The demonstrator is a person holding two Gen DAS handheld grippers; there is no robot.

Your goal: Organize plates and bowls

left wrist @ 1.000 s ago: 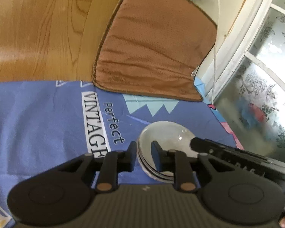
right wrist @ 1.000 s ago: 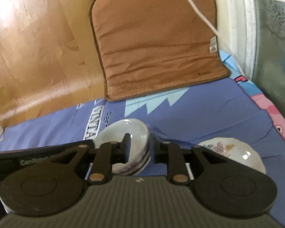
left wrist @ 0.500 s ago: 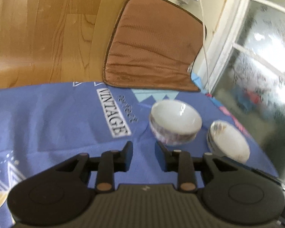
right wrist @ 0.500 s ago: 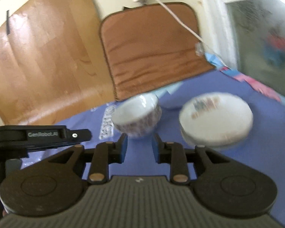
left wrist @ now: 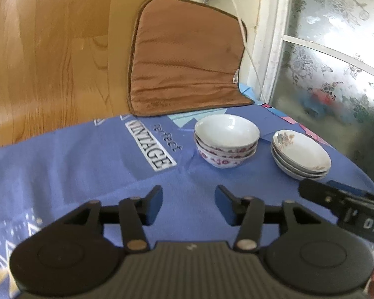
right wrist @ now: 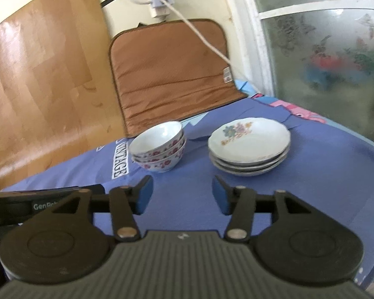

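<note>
A stack of white bowls with red flower print stands on the blue cloth. To its right stands a stack of white plates with a flower motif. My left gripper is open and empty, held back from both stacks. My right gripper is open and empty, also held back, nearer the plates. Each gripper's body shows at the edge of the other's view.
The blue cloth carries a "VINTAGE" print. A brown cushion leans on the wall behind the stacks. A wooden panel is at left, a frosted window at right. A white cable hangs over the cushion.
Both grippers have let go of the bowl, pulled back from the bowl stack and opened wide. The bowls and plates stand still.
</note>
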